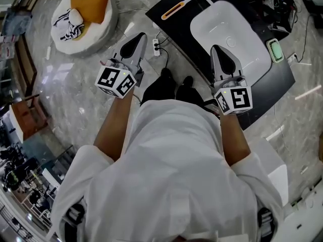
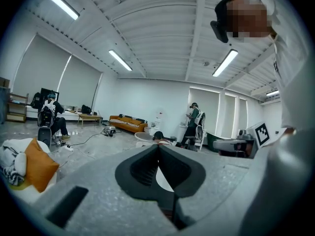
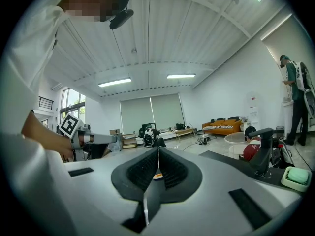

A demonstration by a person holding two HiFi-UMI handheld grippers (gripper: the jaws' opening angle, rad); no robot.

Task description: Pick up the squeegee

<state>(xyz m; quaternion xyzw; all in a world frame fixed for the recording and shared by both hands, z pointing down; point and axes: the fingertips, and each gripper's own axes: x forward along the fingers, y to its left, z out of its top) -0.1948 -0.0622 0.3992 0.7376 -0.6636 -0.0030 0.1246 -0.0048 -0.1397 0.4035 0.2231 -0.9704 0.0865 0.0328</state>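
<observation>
**Head view.** Shows the left gripper [image 1: 142, 36] and the right gripper [image 1: 214, 48] held out level in front of the body, side by side and well apart, both aimed toward the black surface [image 1: 181, 32] ahead. Places the squeegee [image 1: 172, 10], judged to be the long orange-trimmed piece, flat at the far left end of that surface, beside the white sink [image 1: 229, 37] and well clear of both grippers. Probably parked there to be handy to the sink, like the green sponge [image 1: 275, 49] on the sink's other side. Puts neither gripper over it yet, so reads as an approach rather than a grasp.

**Left gripper view.** Shows the jaws pressed fully together, tips meeting in one line, nothing between them, which is sensible with nothing within reach. Looks across the open room toward a sofa [image 2: 127, 123], with no squeegee in sight.

**Right gripper view.** Shows these jaws likewise closed tip to tip and empty. Catches the squeegee [image 3: 157, 176], at a guess, as a small orange sliver low in the notch behind the tips, far ahead. Sets the black tap [image 3: 261, 151] and the sponge off to the right. Suggests the right gripper as the better lined up, and calls for parting the jaws before any grasp.
</observation>
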